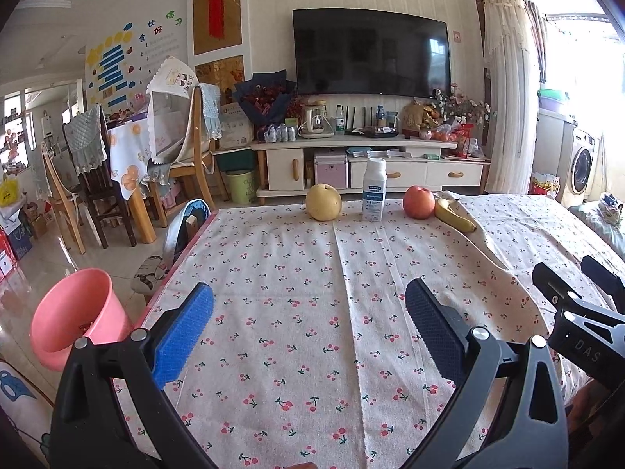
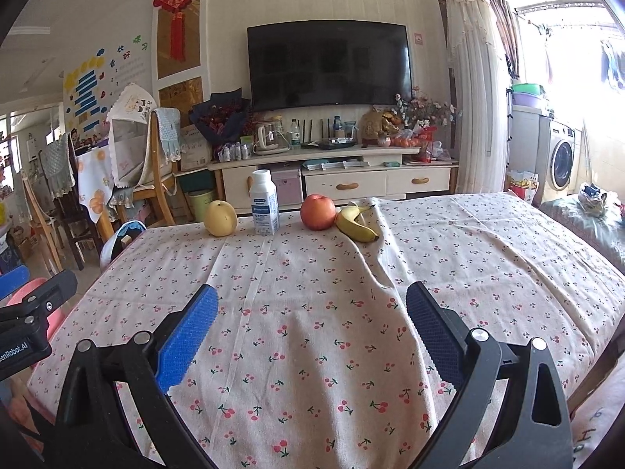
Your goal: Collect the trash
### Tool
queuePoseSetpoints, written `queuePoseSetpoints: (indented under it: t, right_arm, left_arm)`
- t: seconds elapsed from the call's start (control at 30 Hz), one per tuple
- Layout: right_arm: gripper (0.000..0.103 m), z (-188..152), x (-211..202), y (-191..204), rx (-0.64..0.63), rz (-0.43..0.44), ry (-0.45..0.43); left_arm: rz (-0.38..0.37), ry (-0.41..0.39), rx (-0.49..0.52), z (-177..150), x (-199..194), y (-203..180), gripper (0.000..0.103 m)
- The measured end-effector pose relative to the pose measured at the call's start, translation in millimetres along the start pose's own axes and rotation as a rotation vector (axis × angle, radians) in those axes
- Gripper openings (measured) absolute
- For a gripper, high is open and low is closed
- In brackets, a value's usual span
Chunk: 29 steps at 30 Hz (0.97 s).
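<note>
Currently both grippers idle over the near half of the cherry-print tablecloth [image 1: 297, 312], nothing grabbed yet. Left gripper [image 1: 308, 328] has its jaws spread wide and empty; right gripper [image 2: 310, 330] is the same.

Likely trash is the white carton bottle [image 1: 374, 189], upright at the far edge between the pear [image 1: 323, 202] and the apple [image 1: 418, 202], with the banana [image 1: 453, 215] just beside the apple. The fruit looks whole, so I'd judge it isn't trash.

The pink bin [image 1: 76, 316] sits on the floor off the table's left edge, probably the drop target, which suits the left side.

The bin's contents are hard to make out, its base is hidden behind the left gripper's frame, and the bottle label is too small to read.
</note>
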State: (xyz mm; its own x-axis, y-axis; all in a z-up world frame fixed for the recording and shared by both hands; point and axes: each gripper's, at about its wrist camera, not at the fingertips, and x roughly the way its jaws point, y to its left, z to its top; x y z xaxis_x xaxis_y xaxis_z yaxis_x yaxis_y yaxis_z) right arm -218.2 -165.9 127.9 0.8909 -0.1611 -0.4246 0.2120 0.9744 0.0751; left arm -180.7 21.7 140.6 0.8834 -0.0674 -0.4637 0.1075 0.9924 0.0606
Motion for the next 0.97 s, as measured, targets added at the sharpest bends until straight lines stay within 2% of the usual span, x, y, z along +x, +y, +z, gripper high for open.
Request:
queuePoseSetpoints:
  t: [0.43, 0.6, 0.83, 0.93, 0.97]
  right_arm:
    - [0.096, 0, 6, -2, -0.016, -0.003, 0.001]
    - [0.096, -2, 24, -2, -0.012, 0.002, 0.043]
    - [0.096, -10, 81, 3, -0.011, 0.014, 0.193]
    - [0.096, -18, 108, 15, -0.054, 0.017, 0.264]
    - [0.096, -18, 108, 15, -0.054, 0.017, 0.264]
  left_arm:
    - [-0.019, 0.016, 0.008, -2, 14, -2, 0.099]
    - [-0.051, 0.029, 0.000, -3, 30, -3, 0.099]
    - [0.007, 0.156, 0.021, -8, 111, -6, 0.099]
    - [0.002, 0.247, 0.016, -16, 149, -6, 0.099]
    - [-0.001, 0.267, 0.014, -19, 159, -6, 0.099]
